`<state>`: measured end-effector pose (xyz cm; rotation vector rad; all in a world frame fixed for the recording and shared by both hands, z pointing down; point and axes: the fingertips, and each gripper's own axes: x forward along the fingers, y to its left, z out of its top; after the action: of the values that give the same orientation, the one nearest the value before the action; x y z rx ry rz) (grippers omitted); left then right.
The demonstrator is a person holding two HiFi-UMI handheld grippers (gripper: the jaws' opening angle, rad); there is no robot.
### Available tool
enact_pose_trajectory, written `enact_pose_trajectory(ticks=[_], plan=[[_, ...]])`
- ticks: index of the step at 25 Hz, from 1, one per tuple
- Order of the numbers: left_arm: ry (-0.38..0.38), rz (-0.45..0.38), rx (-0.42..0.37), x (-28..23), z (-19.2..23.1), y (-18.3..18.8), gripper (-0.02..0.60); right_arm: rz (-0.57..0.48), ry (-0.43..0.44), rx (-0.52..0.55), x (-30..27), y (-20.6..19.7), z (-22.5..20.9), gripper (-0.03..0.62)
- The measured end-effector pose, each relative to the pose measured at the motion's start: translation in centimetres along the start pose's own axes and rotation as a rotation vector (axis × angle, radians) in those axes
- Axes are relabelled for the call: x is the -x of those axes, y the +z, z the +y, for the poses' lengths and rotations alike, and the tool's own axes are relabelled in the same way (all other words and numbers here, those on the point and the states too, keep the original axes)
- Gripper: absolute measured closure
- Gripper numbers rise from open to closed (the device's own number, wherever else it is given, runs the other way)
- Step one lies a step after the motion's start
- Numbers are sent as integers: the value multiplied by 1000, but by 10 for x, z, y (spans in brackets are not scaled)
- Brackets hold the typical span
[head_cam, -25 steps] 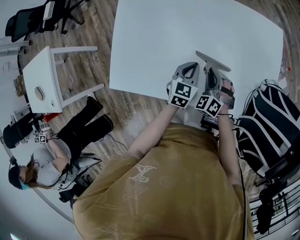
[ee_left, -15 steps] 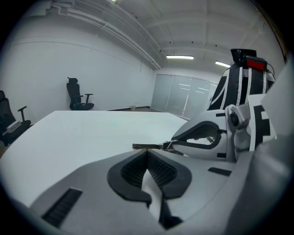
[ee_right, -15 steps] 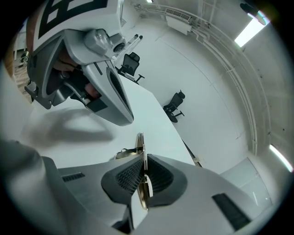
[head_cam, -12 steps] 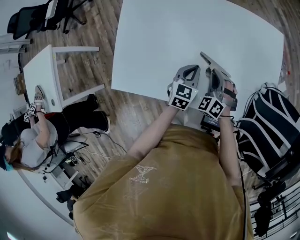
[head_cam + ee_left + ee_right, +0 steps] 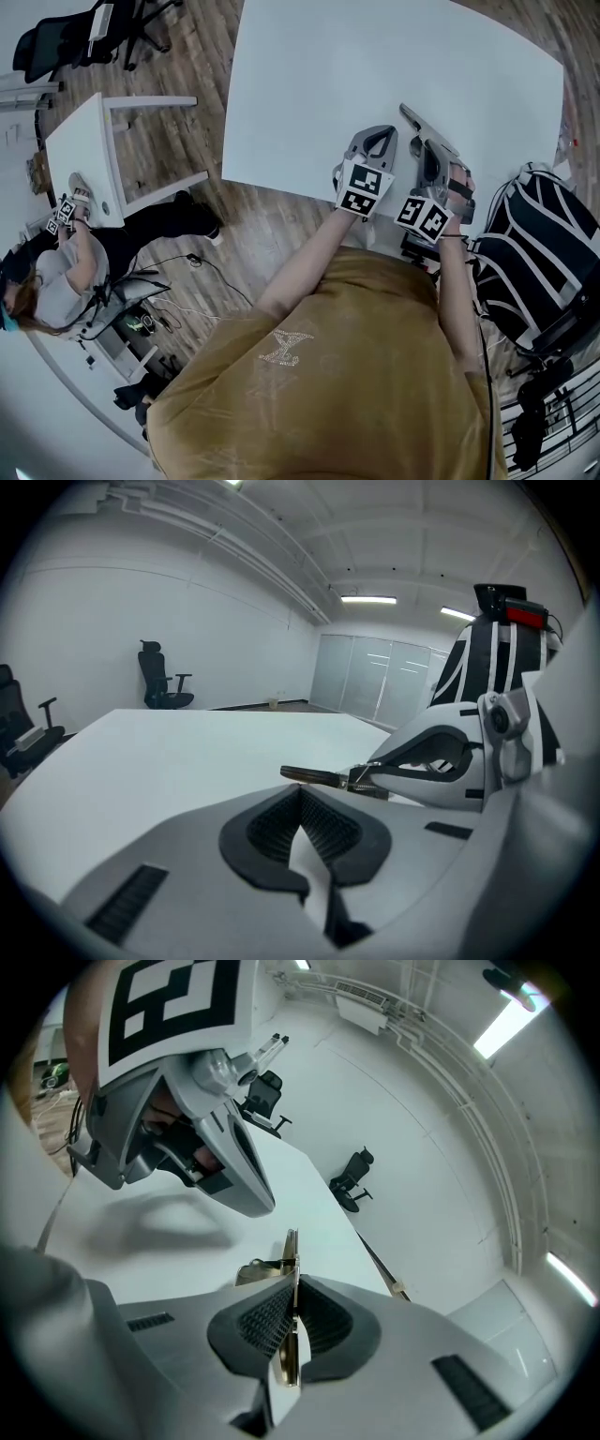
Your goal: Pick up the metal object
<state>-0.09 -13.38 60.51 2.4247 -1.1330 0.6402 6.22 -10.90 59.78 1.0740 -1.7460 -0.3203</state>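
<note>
The metal object [image 5: 415,125] is a thin flat strip with a small clip part, and it sticks out forward over the white table [image 5: 375,66]. My right gripper [image 5: 433,157] is shut on it near the table's front edge. In the right gripper view the strip [image 5: 291,1260] stands edge-on, pinched between the ribbed pads [image 5: 267,1321]. My left gripper [image 5: 372,150] hovers just left of the right one, shut with nothing between its jaws. In the left gripper view, the metal object [image 5: 323,776] pokes out of the right gripper [image 5: 450,761] above the left gripper [image 5: 302,832].
A black-and-white striped backpack [image 5: 534,253] sits right of the table's front corner. On the wooden floor at left stand a small white table [image 5: 89,159] and an office chair [image 5: 66,37]. Another person [image 5: 56,281] sits there.
Both grippers have stayed almost in place, with the metal object still held. The person at left has shifted toward the small white table.
</note>
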Motion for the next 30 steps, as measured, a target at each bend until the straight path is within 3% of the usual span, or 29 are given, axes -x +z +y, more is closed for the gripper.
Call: enact_pose_trajectory(ticks=[15, 30], plan=[[47, -72, -24, 13, -9, 28, 578, -60, -87, -150, 30, -3, -42, 582], [133, -228, -68, 59, -6, 98, 578, -159, -207, -287, 73, 16, -93, 583]])
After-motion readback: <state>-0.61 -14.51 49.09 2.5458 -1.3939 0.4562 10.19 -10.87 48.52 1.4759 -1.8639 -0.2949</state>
